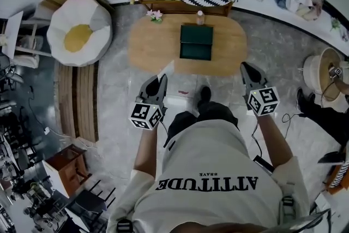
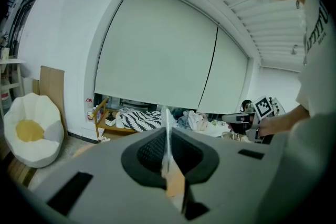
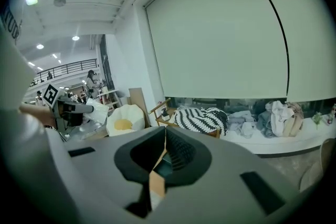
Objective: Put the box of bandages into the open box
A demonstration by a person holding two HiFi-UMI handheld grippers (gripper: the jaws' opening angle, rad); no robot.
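Left gripper (image 1: 161, 79) jaws pressed together, nothing between. Right gripper (image 1: 246, 67) jaws likewise together, empty. Green open box (image 1: 196, 42) on wooden table (image 1: 152, 46), ahead of both jaws, apart. Bandage box: cannot tell.

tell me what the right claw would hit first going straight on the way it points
Probably the near right edge of the wooden table, just short of the green box; depth is unclear.
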